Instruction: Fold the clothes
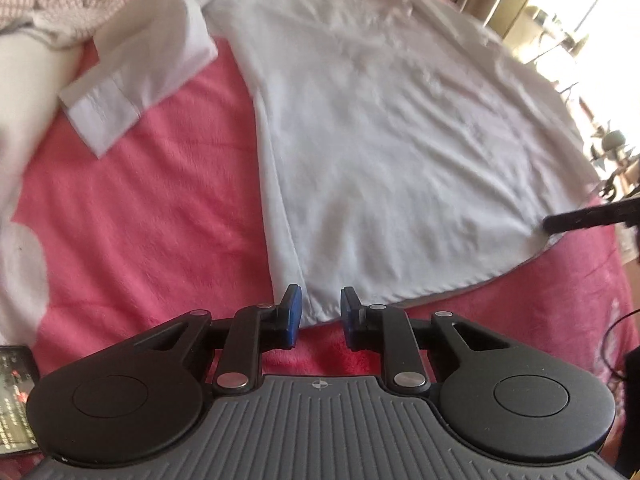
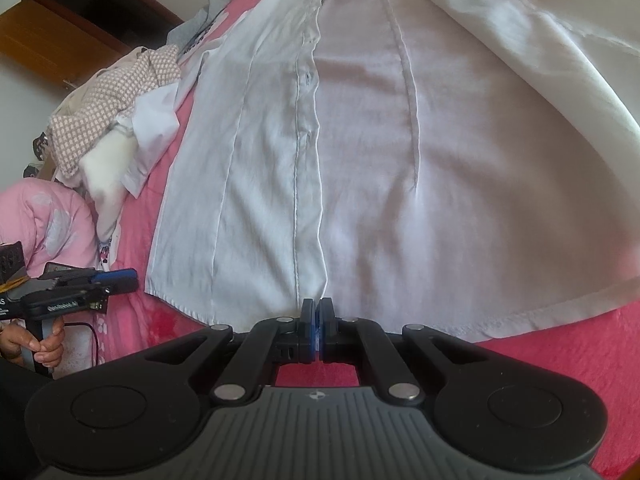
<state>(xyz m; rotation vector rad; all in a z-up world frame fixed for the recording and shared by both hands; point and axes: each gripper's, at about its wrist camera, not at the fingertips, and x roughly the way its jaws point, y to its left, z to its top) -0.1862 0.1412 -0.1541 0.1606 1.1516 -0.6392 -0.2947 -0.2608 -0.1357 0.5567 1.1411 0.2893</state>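
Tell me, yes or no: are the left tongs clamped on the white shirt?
No. The left tongs stand apart, the white shirt hem between them untouched.

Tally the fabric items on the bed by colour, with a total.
White: 2, the spread shirt and a cream folded cloth
Pink-and-white checked: 1, the crumpled garment
Grey: 1, a cloth behind the pile
Total: 4

You've got one white shirt [image 1: 392, 128] spread flat on one pink blanket [image 1: 152, 216]. One heap of other clothes [image 2: 116, 120] sits off to the side; can't count the pieces in it. Two grippers: left gripper [image 1: 319, 307] and right gripper [image 2: 317, 320]. One hand [image 2: 38, 344] visible.
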